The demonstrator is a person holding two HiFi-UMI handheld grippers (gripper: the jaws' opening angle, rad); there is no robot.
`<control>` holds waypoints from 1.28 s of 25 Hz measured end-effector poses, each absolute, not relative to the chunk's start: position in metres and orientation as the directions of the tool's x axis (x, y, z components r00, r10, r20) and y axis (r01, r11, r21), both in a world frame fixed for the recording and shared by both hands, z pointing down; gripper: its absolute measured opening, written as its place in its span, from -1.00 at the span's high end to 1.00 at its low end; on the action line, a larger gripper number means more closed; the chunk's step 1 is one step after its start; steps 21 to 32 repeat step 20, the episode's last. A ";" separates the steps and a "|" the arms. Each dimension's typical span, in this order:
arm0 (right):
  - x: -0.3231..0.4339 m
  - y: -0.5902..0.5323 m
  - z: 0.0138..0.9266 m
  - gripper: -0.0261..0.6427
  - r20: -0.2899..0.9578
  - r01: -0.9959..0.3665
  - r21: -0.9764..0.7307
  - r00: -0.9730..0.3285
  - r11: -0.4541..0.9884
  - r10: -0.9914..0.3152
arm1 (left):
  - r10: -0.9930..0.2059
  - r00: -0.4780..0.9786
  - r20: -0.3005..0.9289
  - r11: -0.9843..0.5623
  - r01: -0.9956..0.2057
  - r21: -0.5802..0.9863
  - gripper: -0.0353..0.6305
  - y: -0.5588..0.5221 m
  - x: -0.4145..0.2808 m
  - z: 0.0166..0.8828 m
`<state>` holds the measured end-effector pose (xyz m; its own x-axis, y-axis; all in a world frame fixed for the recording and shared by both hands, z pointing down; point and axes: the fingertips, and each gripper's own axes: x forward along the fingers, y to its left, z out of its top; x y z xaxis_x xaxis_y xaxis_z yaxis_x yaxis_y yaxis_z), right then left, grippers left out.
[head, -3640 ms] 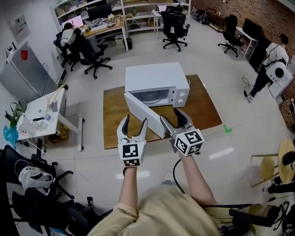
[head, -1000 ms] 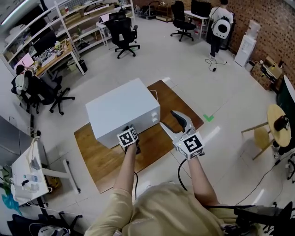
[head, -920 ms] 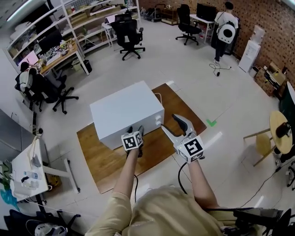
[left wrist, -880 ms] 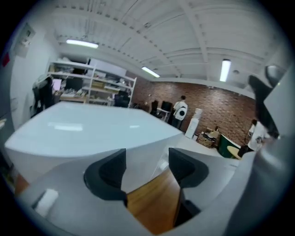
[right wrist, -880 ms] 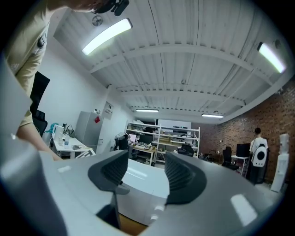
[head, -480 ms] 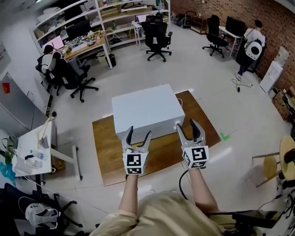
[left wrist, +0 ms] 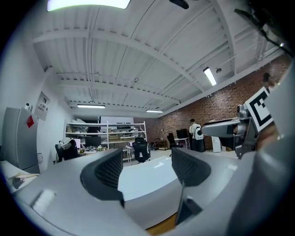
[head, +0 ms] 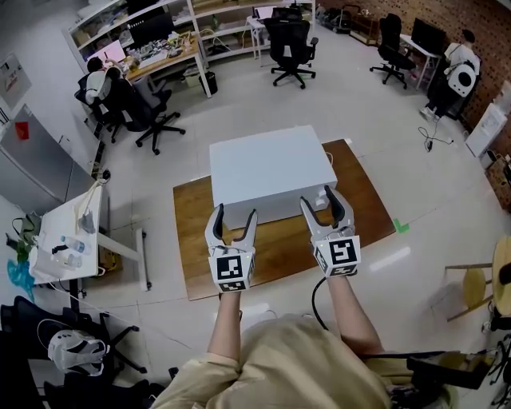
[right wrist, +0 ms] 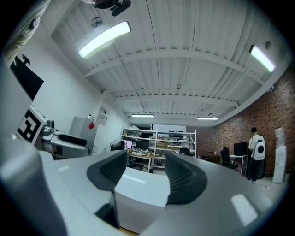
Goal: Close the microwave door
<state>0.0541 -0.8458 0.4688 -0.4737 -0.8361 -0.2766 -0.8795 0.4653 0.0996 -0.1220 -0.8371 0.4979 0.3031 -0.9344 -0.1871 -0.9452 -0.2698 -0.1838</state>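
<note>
The white microwave [head: 271, 172] stands with its door shut on a wooden board [head: 279, 249] laid on the floor. Both grippers hover side by side in front of it, above the board, touching nothing. My left gripper [head: 231, 224] is open with nothing between its fingers. The jaws of my right gripper [head: 327, 209] are opening, and the gap between them is bare. In the left gripper view the left gripper [left wrist: 147, 170] looks over the microwave's top [left wrist: 147, 179]. The right gripper [right wrist: 143, 177] frames a corner of the microwave [right wrist: 140, 196].
A small white table [head: 68, 232] with bottles stands at the left. Office chairs [head: 148, 108] and shelves [head: 160, 24] fill the back, where a person [head: 96, 80] sits at a desk. Another person [head: 459, 76] stands far right. A green tape mark [head: 401, 227] lies on the floor.
The microwave door, open at first, is now shut. My left gripper left the microwave's front, rose and opened. The right gripper's jaws have parted, and both grippers now hang level side by side.
</note>
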 end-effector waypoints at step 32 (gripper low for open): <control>0.033 -0.848 0.483 0.14 -0.236 -0.879 0.067 -0.474 0.472 -0.849 | -0.939 0.304 -0.160 -0.277 -0.946 -0.170 -0.05 -0.838 -0.144 0.513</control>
